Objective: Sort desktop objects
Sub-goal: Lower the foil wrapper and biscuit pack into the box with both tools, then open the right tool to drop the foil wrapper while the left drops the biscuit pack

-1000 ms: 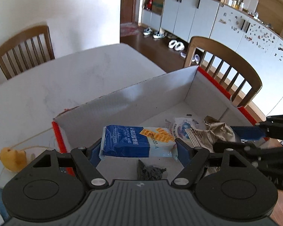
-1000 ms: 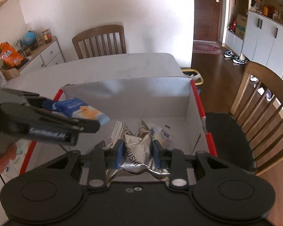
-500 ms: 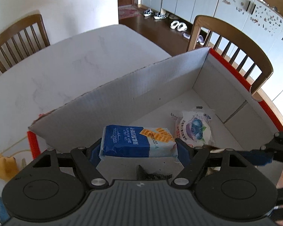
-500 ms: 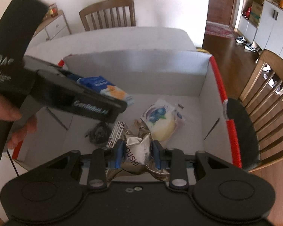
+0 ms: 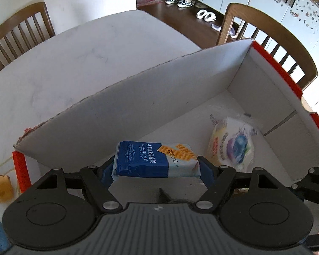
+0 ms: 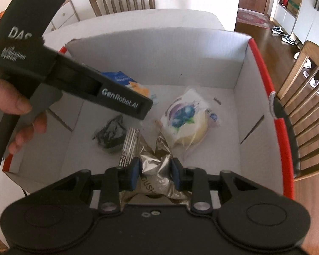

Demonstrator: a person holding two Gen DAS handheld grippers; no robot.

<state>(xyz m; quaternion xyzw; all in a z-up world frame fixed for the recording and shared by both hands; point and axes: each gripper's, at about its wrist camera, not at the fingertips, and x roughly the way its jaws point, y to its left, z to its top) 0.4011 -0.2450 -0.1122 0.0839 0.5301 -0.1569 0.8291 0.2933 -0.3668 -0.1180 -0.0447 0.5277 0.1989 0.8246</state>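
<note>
Both grippers loaded, held over the open cardboard box (image 6: 240,68).

Left gripper (image 5: 156,170) pinches a blue cracker packet (image 5: 153,161) crosswise between its pads. Right gripper (image 6: 155,173) clamps a crumpled silver foil bag (image 6: 157,165). Ahead of the right gripper, on the box floor: a blueberry snack pouch (image 6: 187,116); ahead-left, a dark wrapper (image 6: 110,133).
</note>
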